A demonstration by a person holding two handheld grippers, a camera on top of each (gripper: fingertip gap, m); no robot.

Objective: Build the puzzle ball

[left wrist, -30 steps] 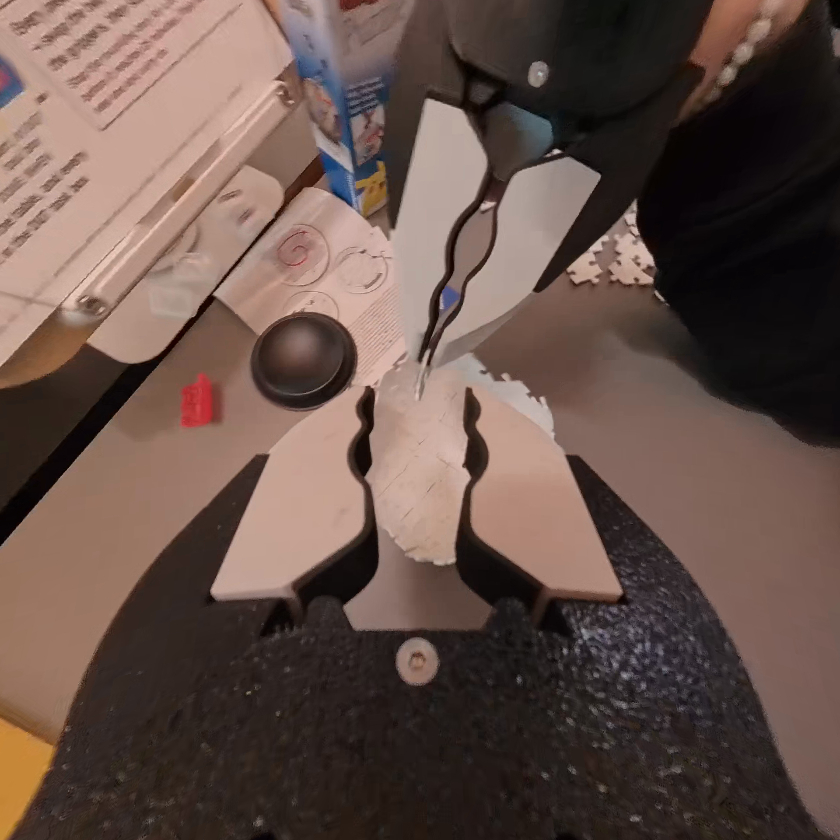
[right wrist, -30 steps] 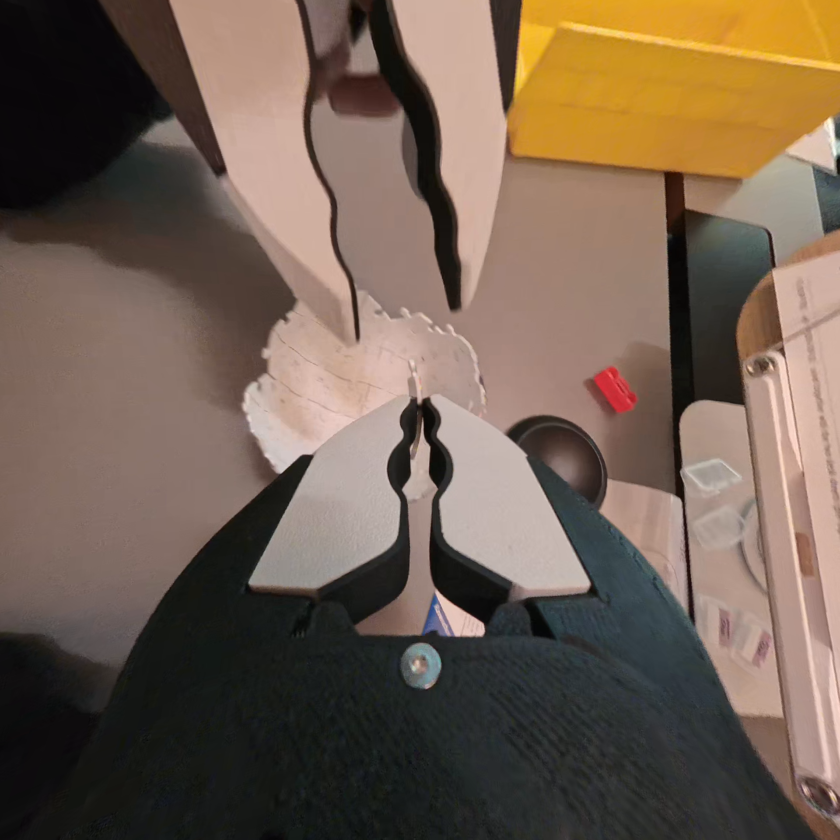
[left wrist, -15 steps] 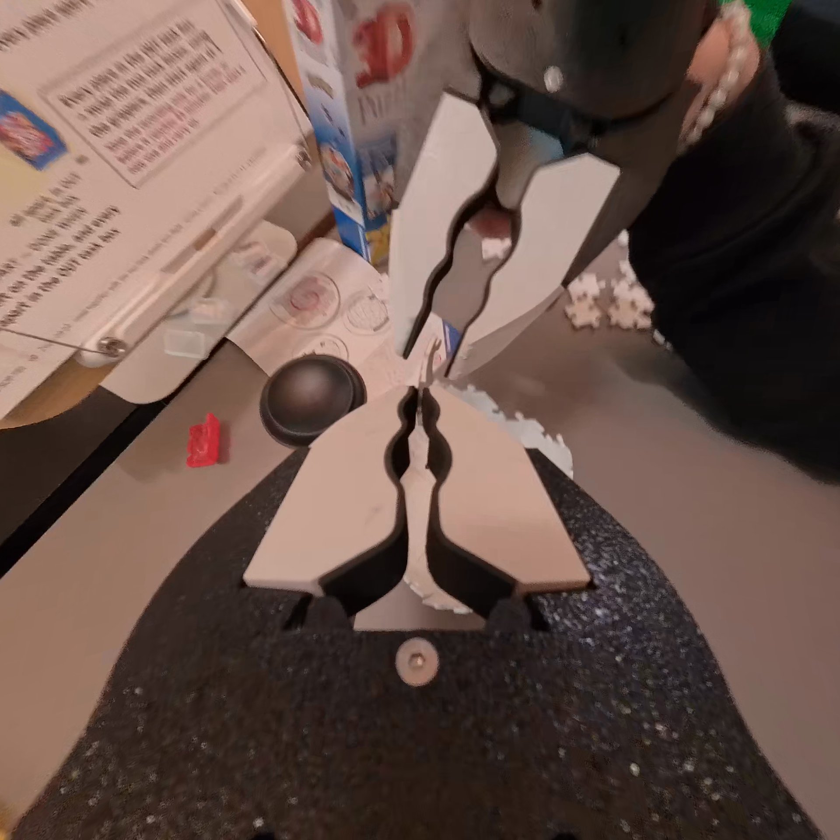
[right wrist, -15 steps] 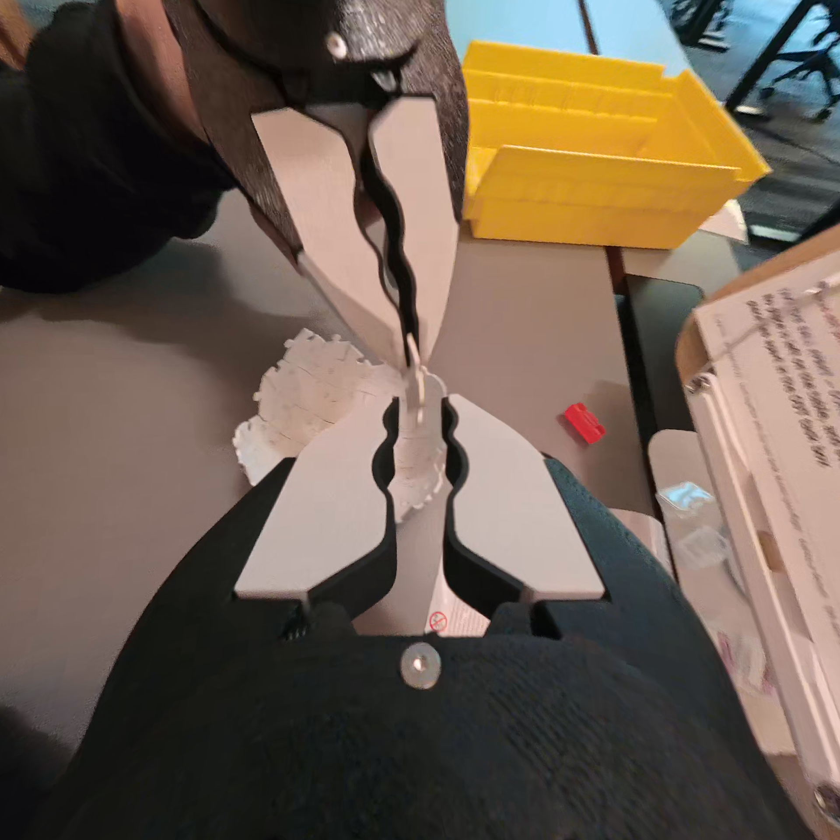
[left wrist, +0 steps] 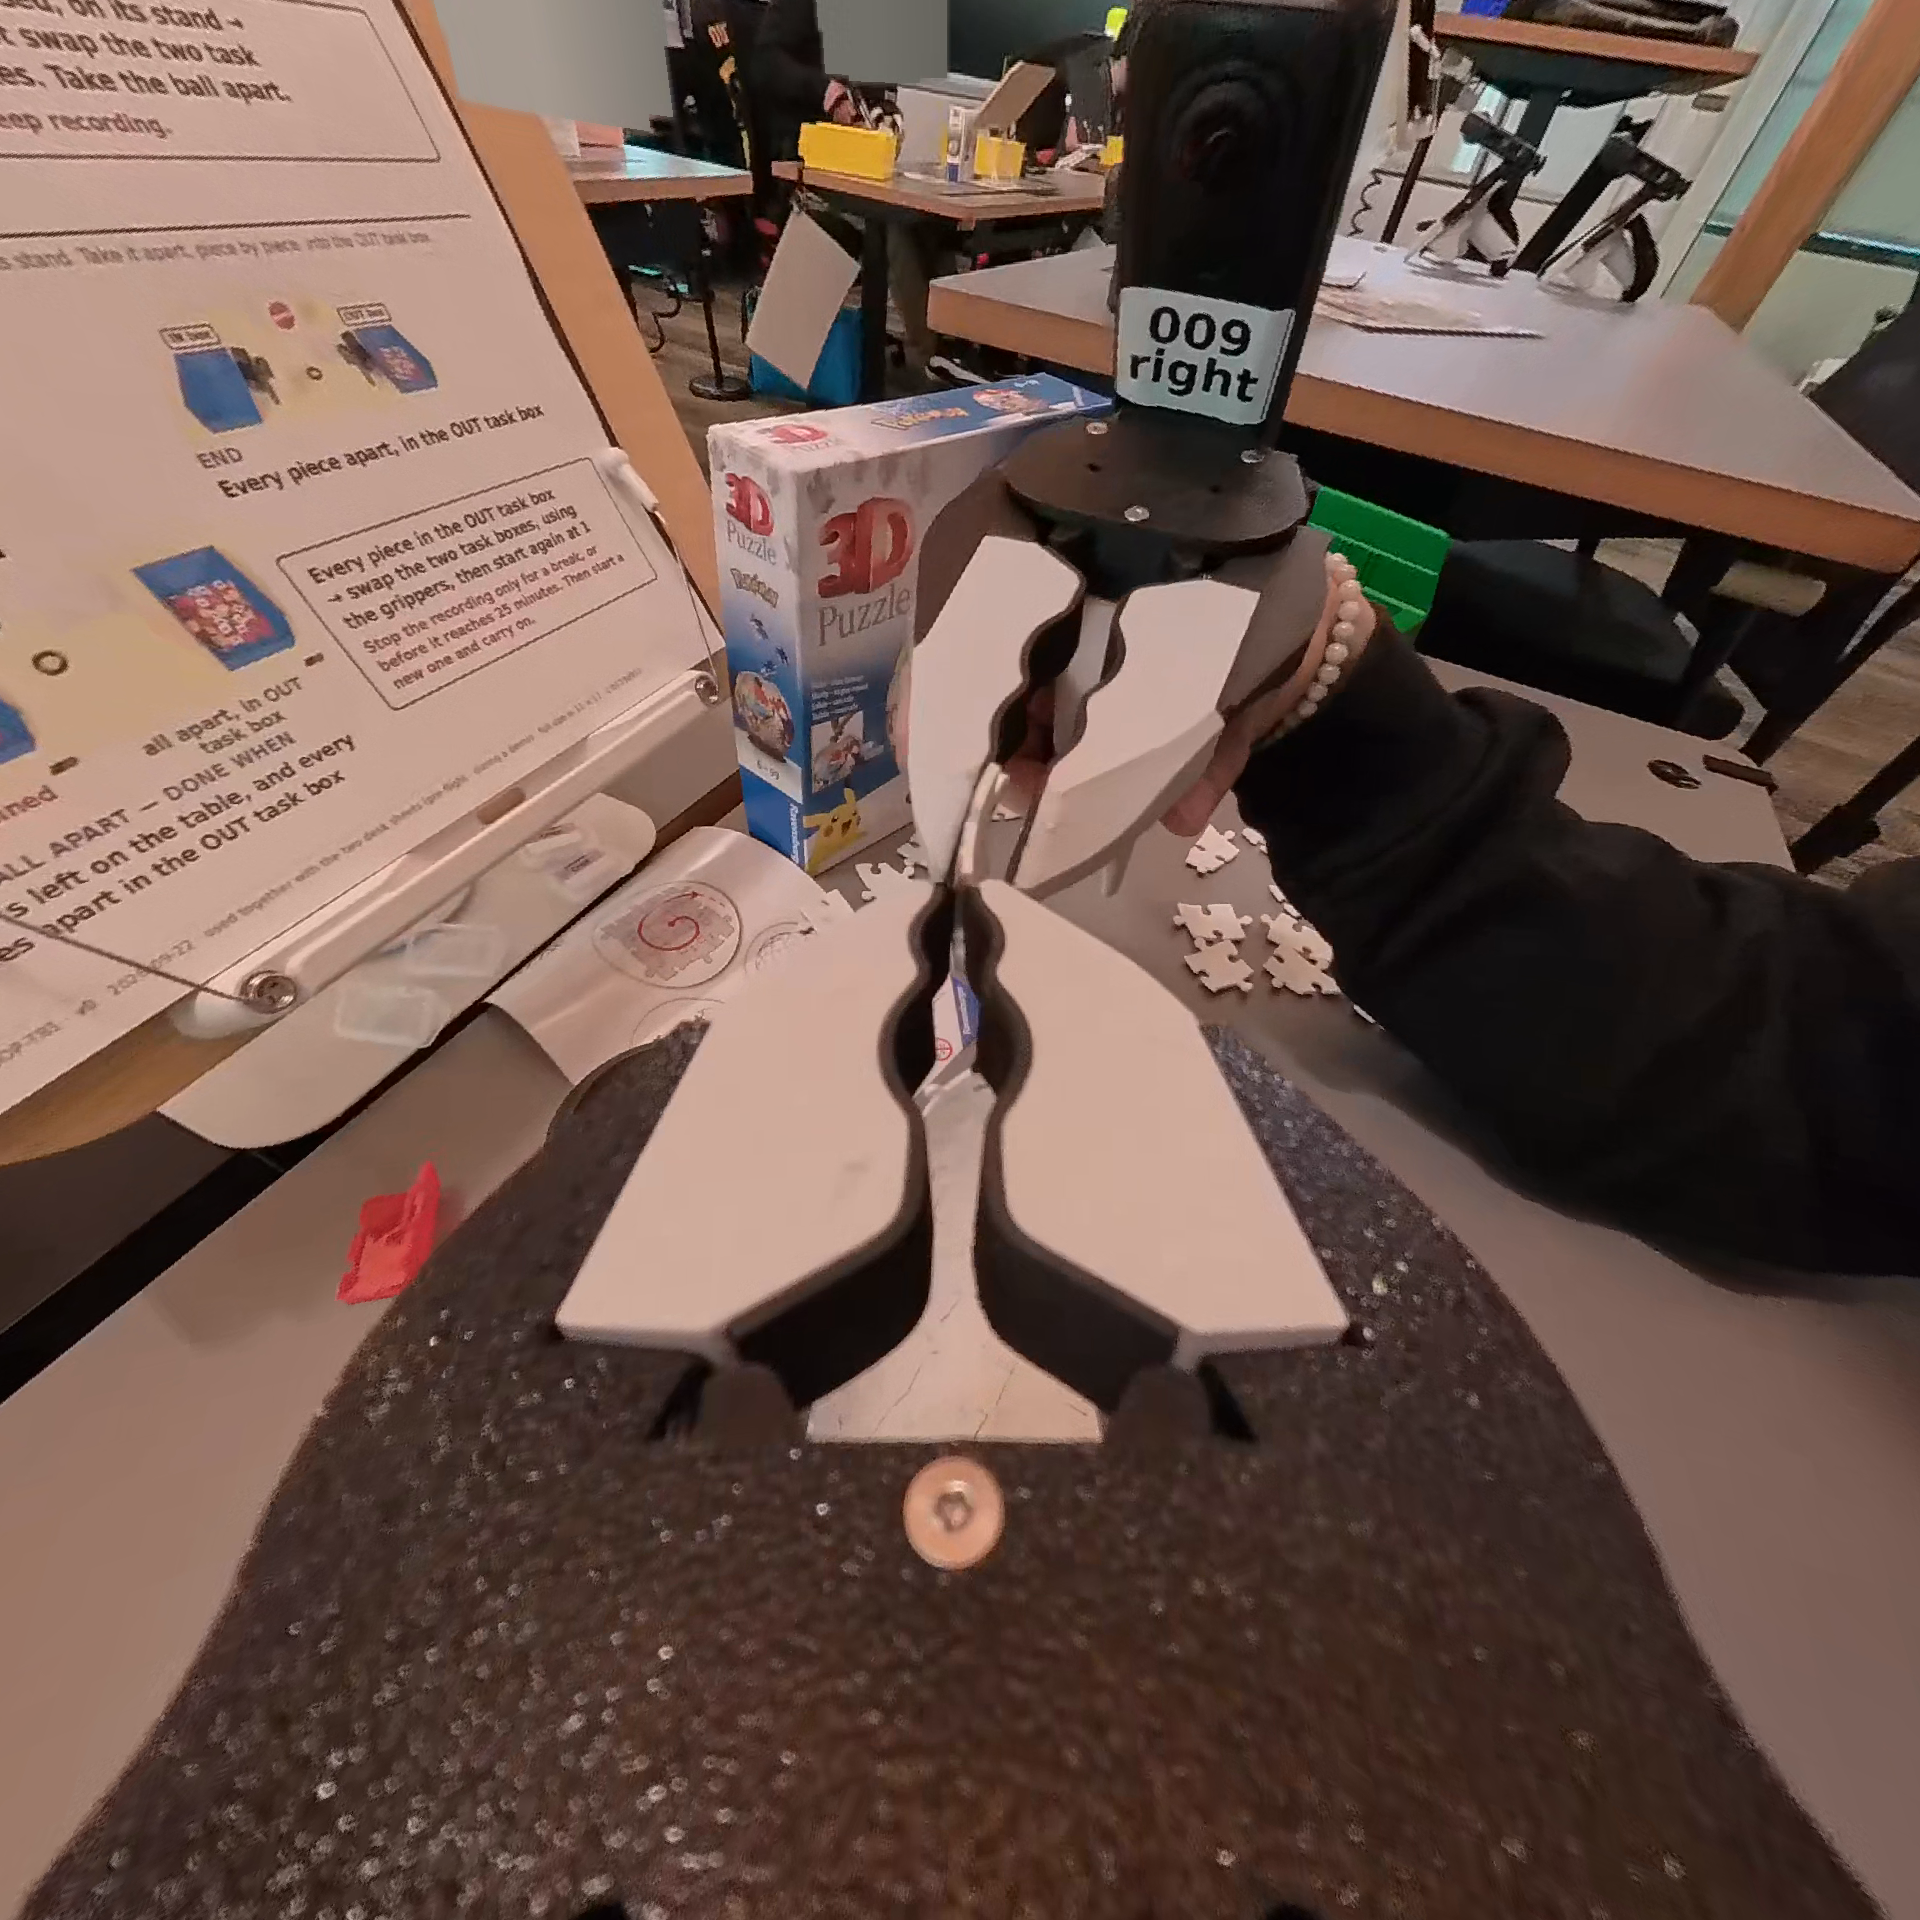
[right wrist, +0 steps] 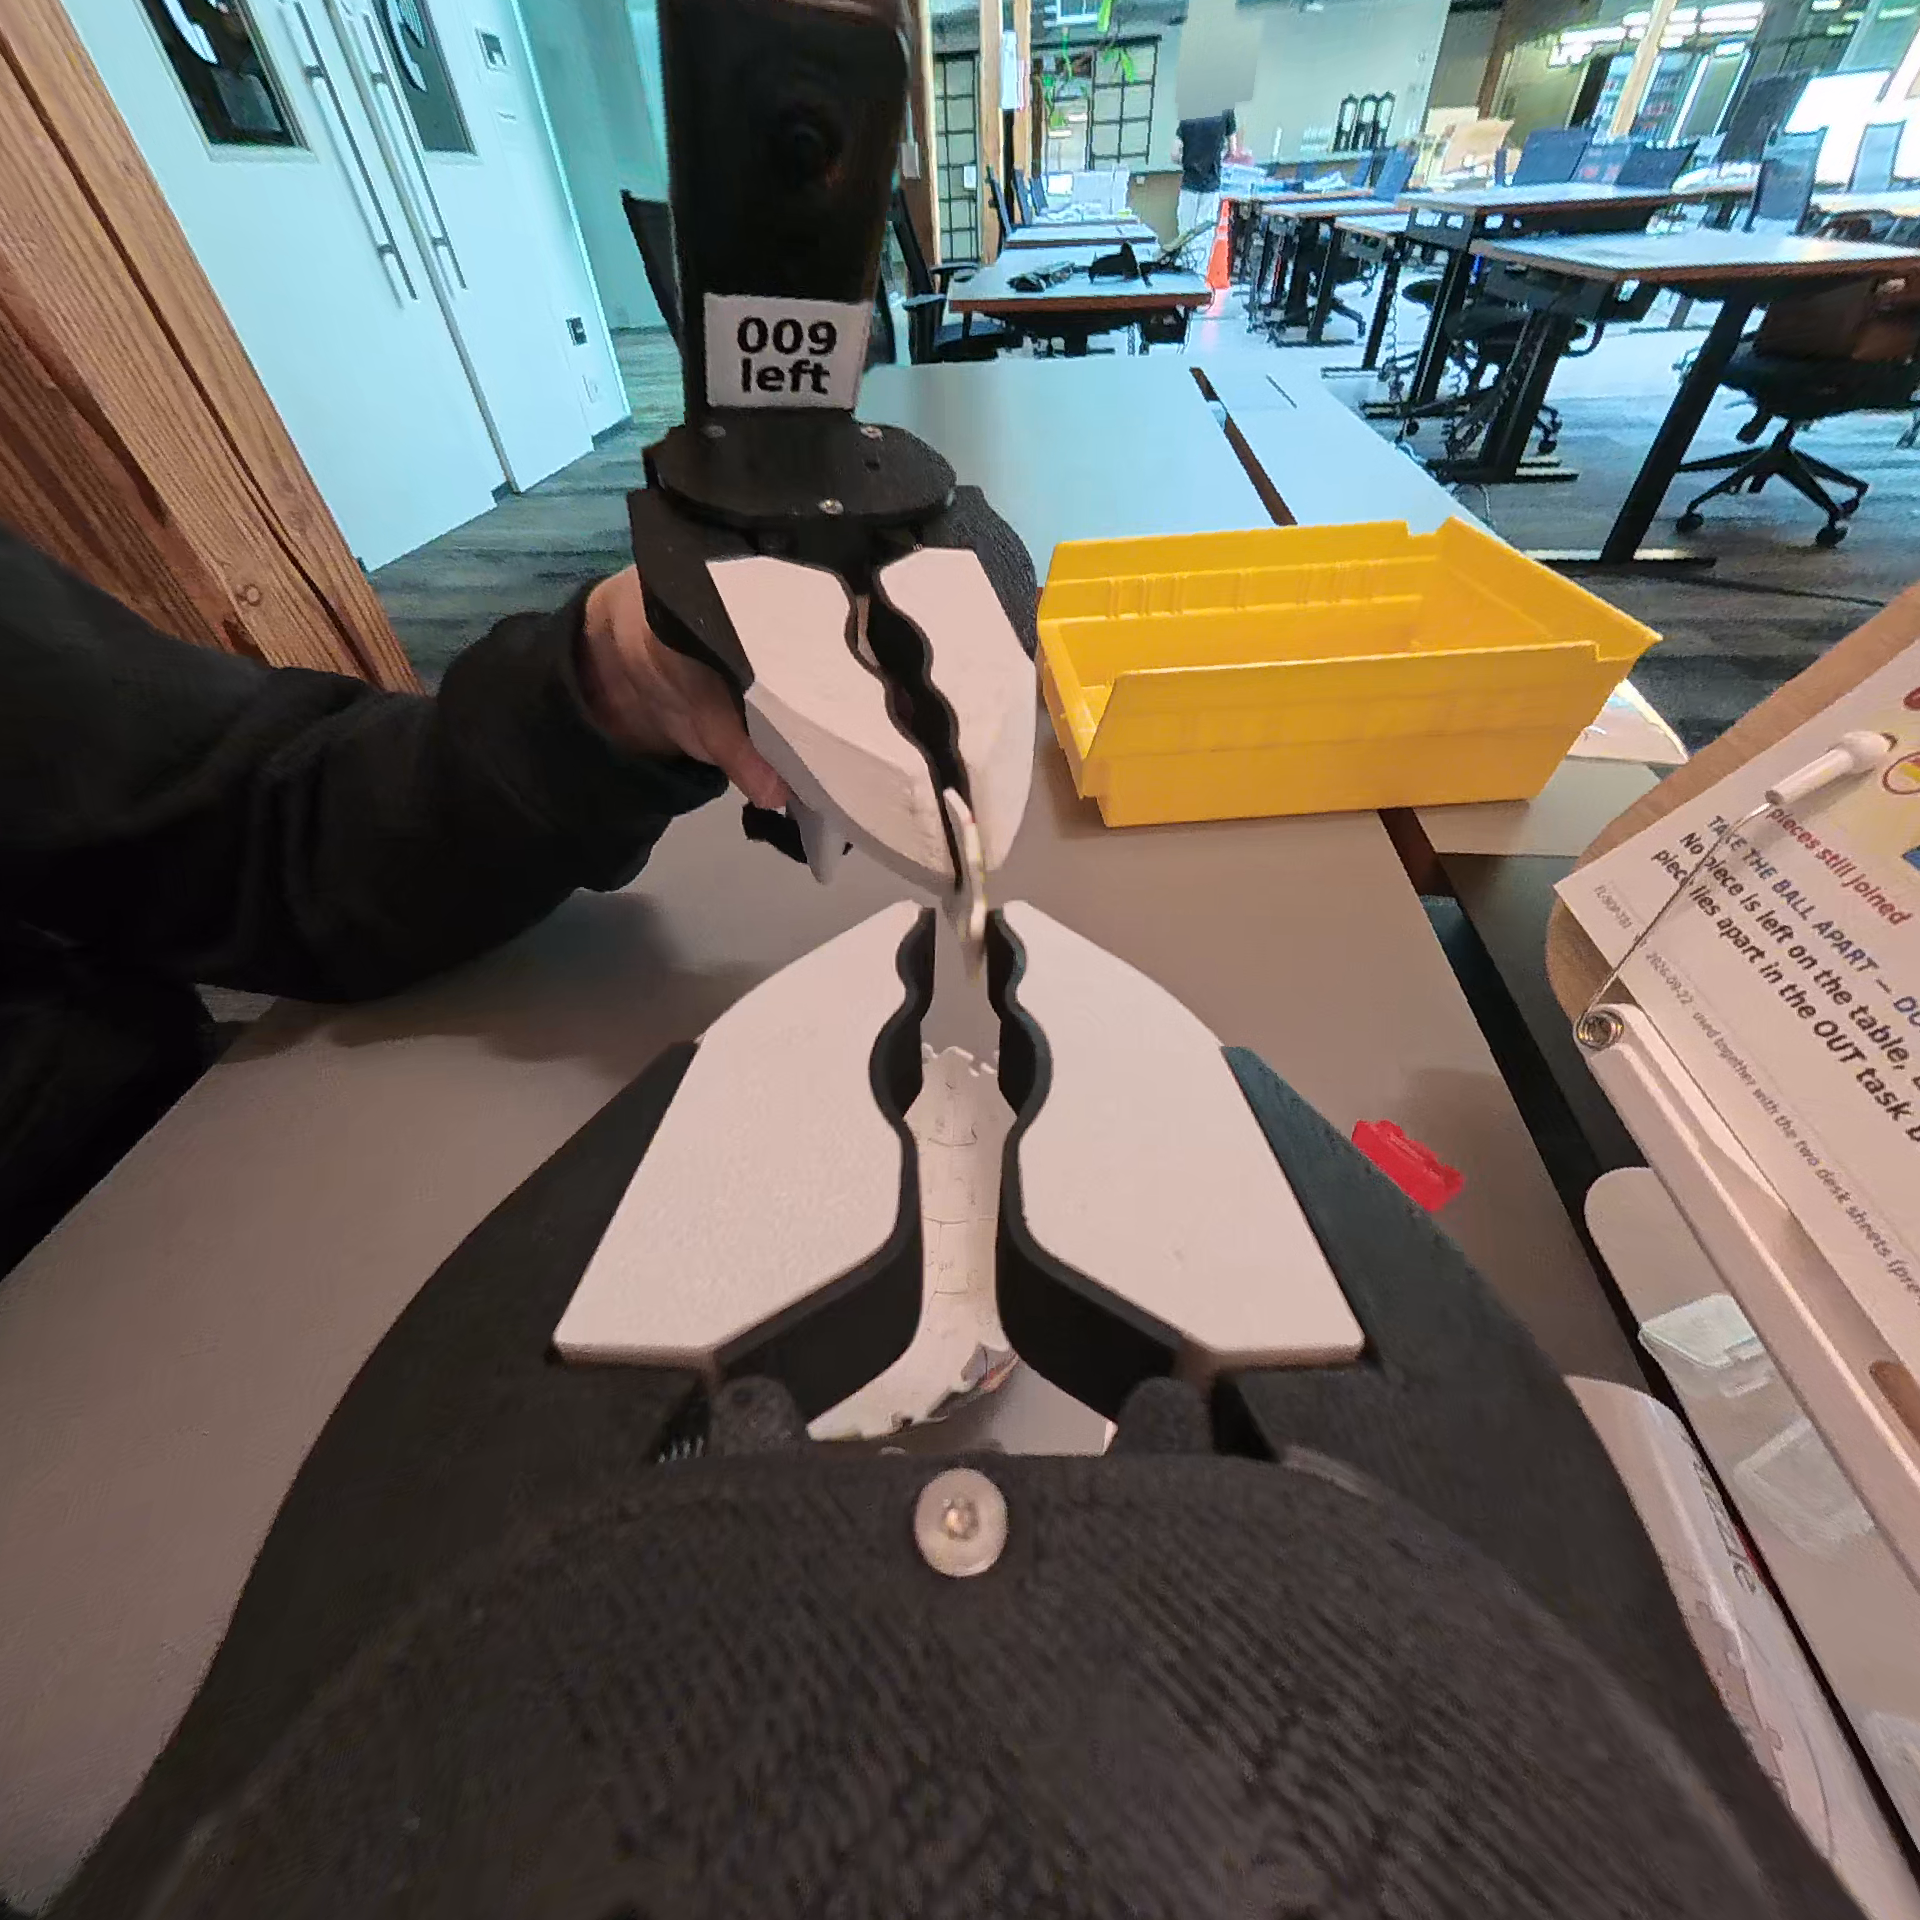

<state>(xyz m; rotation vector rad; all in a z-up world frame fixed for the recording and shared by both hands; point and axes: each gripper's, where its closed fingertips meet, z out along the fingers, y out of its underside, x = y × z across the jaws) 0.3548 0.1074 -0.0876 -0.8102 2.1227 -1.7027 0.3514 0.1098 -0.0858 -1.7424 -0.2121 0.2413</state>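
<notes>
My left gripper (left wrist: 951, 899) is shut on the thin edge of a white puzzle piece (right wrist: 974, 920); it also shows in the right wrist view (right wrist: 961, 862). My right gripper (right wrist: 961, 914) faces it tip to tip, its jaws slightly apart on either side of that piece without gripping it; it also shows in the left wrist view (left wrist: 982, 873). A white shell of joined pieces (right wrist: 951, 1247) shows through the gap under the right fingers and under the left fingers (left wrist: 940, 1351). I cannot tell whether the held piece is joined to it.
Loose white pieces (left wrist: 1247, 945) lie on the grey table by a black sleeve (left wrist: 1558, 987). The puzzle box (left wrist: 821, 644) stands behind the grippers, beside an instruction board (left wrist: 260, 520) and a printed sheet (left wrist: 675, 935). A yellow bin (right wrist: 1299, 665) and a small red block (right wrist: 1403, 1169) sit nearby. Both grippers' tips are close together, under 4 cm apart.
The left gripper has shut on the piece's edge and the right gripper, earlier shut on it, has opened. Both grippers have tilted up from looking down at the table to looking level.
</notes>
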